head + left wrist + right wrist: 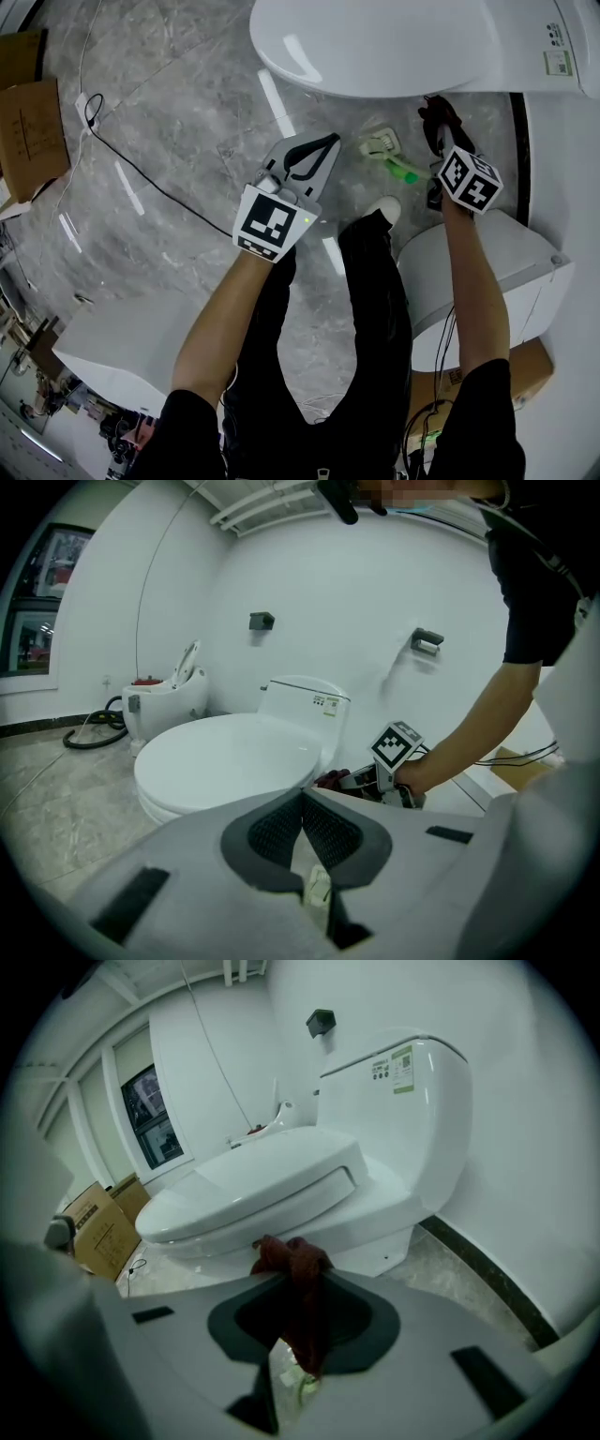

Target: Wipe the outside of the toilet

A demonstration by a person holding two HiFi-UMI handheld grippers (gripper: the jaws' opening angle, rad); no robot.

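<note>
1. Fingers of the right gripper (436, 120) pinch a soft, limp red cloth (292, 1262) just beside the toilet (309, 1180), low under its bowl
2. Fingers of the left gripper (302, 803) are pressed together, empty, short of the toilet
3. The toilet looks hard, glossy and slippery, so I'd keep the cloth bunched

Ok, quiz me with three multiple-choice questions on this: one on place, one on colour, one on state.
1. Where is the rag? A: in the right gripper. B: on the floor. C: on the toilet lid.
2. What colour is the rag? A: blue. B: dark red. C: yellow.
3. The left gripper is A: wide open. B: holding a sponge. C: shut, empty.
Answers: A, that gripper clamps it; B, dark red against the white toilet; C, its fingers meet with nothing between.
</note>
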